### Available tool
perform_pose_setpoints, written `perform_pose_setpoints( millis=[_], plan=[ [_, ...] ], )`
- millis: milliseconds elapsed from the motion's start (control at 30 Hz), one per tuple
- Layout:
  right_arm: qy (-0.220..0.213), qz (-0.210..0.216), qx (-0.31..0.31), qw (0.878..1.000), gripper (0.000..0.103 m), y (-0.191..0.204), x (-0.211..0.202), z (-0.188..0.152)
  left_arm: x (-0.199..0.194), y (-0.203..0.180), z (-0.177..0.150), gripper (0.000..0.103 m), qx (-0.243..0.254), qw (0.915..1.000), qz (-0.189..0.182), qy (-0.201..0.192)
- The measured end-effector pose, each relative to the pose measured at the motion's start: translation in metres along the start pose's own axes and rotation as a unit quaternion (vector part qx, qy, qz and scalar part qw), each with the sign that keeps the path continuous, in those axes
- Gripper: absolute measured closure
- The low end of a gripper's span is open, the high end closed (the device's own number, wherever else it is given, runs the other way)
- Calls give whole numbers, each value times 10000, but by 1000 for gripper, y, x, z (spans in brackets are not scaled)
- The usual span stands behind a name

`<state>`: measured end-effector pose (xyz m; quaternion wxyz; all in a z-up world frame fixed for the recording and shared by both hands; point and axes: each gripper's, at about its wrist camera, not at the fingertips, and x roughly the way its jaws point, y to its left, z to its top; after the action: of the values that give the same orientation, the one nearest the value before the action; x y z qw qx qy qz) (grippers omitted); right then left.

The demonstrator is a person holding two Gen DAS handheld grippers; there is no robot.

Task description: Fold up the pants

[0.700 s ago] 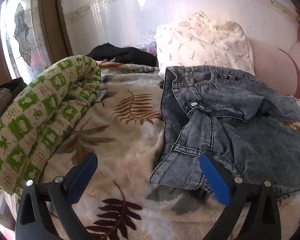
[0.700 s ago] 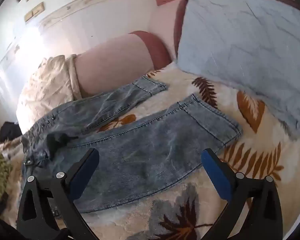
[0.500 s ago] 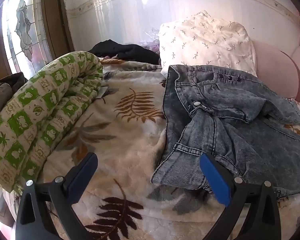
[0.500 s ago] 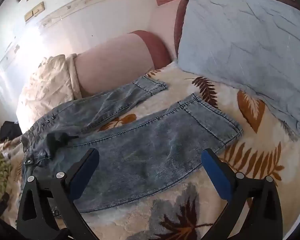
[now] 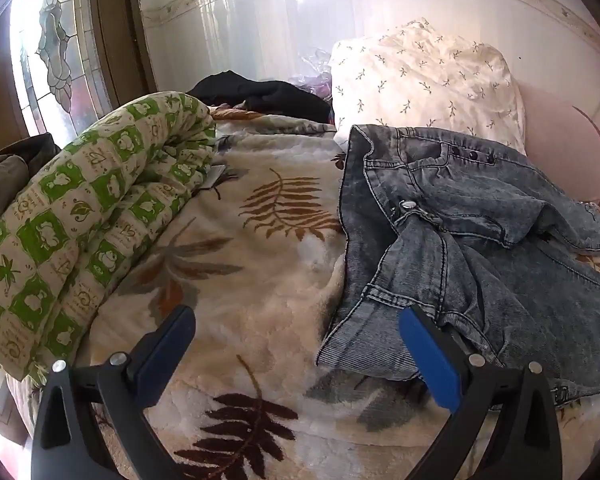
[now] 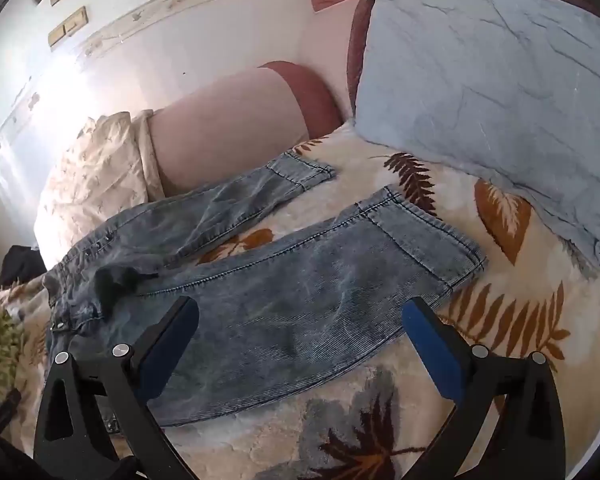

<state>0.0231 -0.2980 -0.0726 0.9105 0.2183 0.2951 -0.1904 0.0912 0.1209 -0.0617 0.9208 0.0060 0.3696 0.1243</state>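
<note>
Grey-blue washed jeans (image 5: 480, 240) lie spread on a cream leaf-print blanket (image 5: 260, 280), with the rumpled waistband and open fly towards the left wrist view. My left gripper (image 5: 296, 344) hangs open just short of the waistband's near corner, its right blue pad over the denim edge. In the right wrist view the jeans (image 6: 300, 312) stretch away with both legs apart, hems at the far right. My right gripper (image 6: 300, 336) is open above the near leg and holds nothing.
A rolled green-and-cream quilt (image 5: 80, 232) lies along the left. A cream leaf-sprigged pillow (image 5: 428, 84) and dark clothes (image 5: 260, 96) sit by the wall. A pale blue pillow (image 6: 500, 88) and a pink padded headboard (image 6: 228, 120) border the far side.
The left wrist view has shifted slightly, with the quilt, pillow and jeans sitting a little lower in the picture. The right gripper has stayed nearly still. Both stay open.
</note>
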Motion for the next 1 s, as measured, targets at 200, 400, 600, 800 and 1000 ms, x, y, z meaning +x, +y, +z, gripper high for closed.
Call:
perform_pose_setpoints(
  millis=[200, 400, 600, 800, 1000],
  plan=[
    [-47, 58, 66, 10000, 0, -1, 2, -1, -2, -4, 0, 0, 52, 10000, 21, -51],
    [-48, 52, -32, 10000, 0, 3, 2, -2, -8, -9, 0, 0, 213, 9994, 112, -232],
    [29, 11, -102, 9999, 0, 4, 5, -4, -17, -13, 2, 0, 318, 9984, 149, -440],
    [91, -54, -179, 9998, 0, 6, 13, -8, -27, -17, 5, 0, 389, 9970, 37, -665],
    [144, -31, -316, 9994, 0, 11, 19, -8, -34, -22, 5, 0, 448, 9961, -163, -749]
  ],
)
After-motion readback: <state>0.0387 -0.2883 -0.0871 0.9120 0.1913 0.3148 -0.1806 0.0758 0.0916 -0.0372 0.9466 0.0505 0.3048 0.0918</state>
